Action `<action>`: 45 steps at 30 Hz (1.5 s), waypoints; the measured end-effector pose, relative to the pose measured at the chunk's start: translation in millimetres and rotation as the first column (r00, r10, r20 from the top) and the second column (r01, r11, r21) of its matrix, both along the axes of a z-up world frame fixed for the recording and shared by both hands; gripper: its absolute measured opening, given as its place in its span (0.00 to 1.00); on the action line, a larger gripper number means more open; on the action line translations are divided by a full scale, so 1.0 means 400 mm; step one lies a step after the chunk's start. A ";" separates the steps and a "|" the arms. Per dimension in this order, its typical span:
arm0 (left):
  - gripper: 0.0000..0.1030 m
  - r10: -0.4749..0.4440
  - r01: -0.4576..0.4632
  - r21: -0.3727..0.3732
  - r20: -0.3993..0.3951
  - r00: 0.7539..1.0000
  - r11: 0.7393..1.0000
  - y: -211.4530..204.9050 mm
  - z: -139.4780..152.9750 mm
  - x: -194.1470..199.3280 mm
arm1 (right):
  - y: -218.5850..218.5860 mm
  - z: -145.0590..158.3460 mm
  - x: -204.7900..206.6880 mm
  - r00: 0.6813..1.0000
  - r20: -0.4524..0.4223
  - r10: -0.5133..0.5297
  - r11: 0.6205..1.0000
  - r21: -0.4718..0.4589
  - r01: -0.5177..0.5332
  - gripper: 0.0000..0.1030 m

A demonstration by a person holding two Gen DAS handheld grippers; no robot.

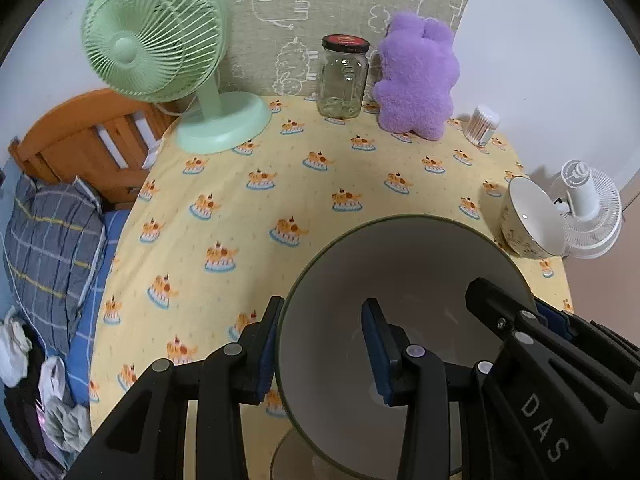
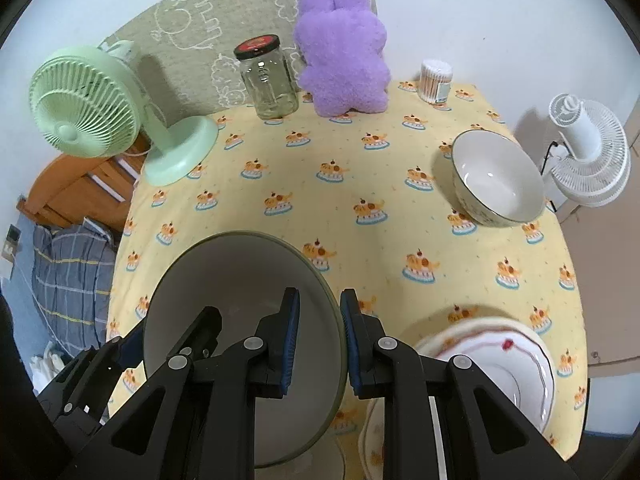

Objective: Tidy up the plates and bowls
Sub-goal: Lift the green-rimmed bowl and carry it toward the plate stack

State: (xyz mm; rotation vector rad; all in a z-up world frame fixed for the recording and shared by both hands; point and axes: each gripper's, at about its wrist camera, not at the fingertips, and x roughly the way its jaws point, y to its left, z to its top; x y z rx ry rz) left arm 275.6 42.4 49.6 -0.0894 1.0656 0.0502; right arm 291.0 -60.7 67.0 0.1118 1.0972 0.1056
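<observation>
Both your grippers, left gripper (image 1: 324,352) and right gripper (image 2: 320,344), pinch the big bowl's (image 2: 240,280) rim. You're carrying it; next, lower it gently into the small bowl (image 2: 496,180).

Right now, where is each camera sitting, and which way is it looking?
Left wrist: rides on the left gripper, looking down along its fingers at the big bowl it clamps and the table; the right gripper shows at the lower right.
Right wrist: rides on the right gripper, clamped on the same bowl's other rim, with plates below; the left gripper shows at the lower left.
Both share: the big bowl, small bowl, green fan, jar, purple plush toy.
</observation>
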 end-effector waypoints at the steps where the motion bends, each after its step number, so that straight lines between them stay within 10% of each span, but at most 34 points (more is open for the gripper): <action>1: 0.38 0.001 -0.001 -0.003 0.001 1.000 1.000 0.002 0.002 -0.010 | 0.001 0.004 -0.010 1.000 0.001 0.000 1.000 -0.003 0.000 0.24; 45: 0.37 -0.058 0.042 -0.127 -0.125 0.990 0.991 0.071 -0.161 -0.239 | 0.074 -0.118 -0.260 0.996 -0.084 -0.029 0.989 -0.144 0.017 0.24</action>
